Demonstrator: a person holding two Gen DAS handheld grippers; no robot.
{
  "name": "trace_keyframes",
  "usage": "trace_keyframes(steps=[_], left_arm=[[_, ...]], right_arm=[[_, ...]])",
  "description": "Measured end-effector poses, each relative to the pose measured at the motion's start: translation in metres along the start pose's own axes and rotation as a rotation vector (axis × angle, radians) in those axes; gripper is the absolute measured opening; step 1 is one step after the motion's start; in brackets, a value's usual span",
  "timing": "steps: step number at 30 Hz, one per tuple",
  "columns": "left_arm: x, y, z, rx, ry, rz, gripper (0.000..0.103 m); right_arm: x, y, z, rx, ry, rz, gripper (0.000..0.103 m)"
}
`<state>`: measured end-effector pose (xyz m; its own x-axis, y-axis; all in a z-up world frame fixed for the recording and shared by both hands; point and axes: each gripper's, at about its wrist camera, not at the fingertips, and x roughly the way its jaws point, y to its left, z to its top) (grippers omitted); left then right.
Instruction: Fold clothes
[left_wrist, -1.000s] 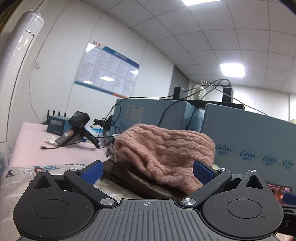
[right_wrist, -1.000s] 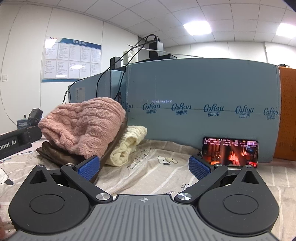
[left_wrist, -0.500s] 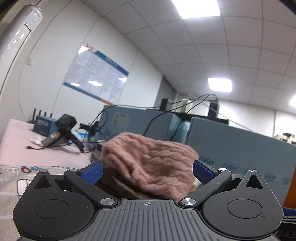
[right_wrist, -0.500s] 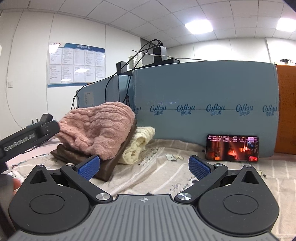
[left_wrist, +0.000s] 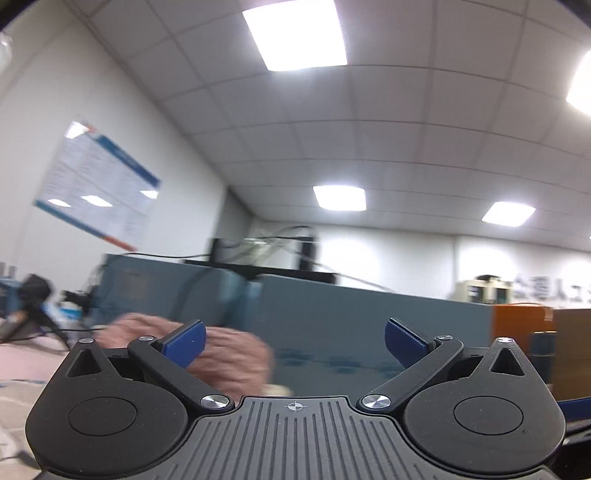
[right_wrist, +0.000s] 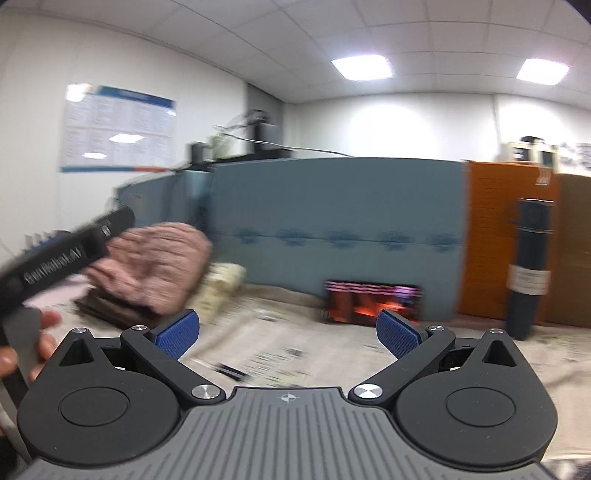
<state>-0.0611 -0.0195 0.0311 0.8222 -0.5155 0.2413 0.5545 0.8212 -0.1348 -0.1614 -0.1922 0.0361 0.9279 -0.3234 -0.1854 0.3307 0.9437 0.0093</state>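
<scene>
Both tools gape empty: left tool (left_wrist: 293, 341) tilted ceilingward, right tool (right_wrist: 288, 332) level. Pink knit sweater (right_wrist: 155, 269) heaped centre-left atop brown garment (right_wrist: 107, 312), apparently awaiting folding.

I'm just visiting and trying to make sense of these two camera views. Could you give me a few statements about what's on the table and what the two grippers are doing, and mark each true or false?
1. The right gripper is open and holds nothing. True.
2. The left gripper is clamped on the pink knitted sweater. False: its jaws are spread apart and empty, and the sweater lies beyond them.
3. The pink knitted sweater rests on top of a dark brown garment. True.
4. A cream knitted garment lies on top of the pink sweater. False: it lies beside the pile, on its right.
5. A phone with a lit screen leans against the blue-grey partition. True.
</scene>
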Motion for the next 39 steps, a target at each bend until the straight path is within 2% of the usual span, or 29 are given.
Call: trace_keyframes(steps=[3,7,13,19,25,31,35,39], left_arm=[[0.004,-0.026,0.002,0.005,0.005,-0.102,0.103],[0.016,-0.060,-0.002,-0.022,0.053,-0.226,0.103],[0.023,-0.099,-0.021,-0.009,0.135,-0.316,0.103],[0.036,-0.126,-0.029,-0.024,0.237,-0.405,0.103],[0.063,-0.155,-0.048,-0.170,0.524,-0.629,0.103],[0.096,-0.202,-0.081,-0.369,0.829,-0.798,0.103],[0.112,-0.235,-0.105,-0.487,0.984,-0.849,0.102],[0.127,-0.261,-0.128,-0.583,1.101,-0.882,0.102]], right_arm=[[-0.012,-0.023,-0.002,0.005,0.033,-0.107,0.103],[-0.028,-0.057,-0.009,0.039,0.056,-0.232,0.103],[-0.050,-0.098,-0.021,0.090,0.077,-0.348,0.103],[-0.069,-0.130,-0.031,0.109,0.104,-0.409,0.103],[-0.096,-0.177,-0.048,0.055,0.134,-0.469,0.103],[-0.104,-0.227,-0.064,-0.073,0.220,-0.585,0.103],[-0.089,-0.258,-0.072,-0.121,0.299,-0.600,0.100],[-0.070,-0.282,-0.073,-0.076,0.337,-0.565,0.094]])
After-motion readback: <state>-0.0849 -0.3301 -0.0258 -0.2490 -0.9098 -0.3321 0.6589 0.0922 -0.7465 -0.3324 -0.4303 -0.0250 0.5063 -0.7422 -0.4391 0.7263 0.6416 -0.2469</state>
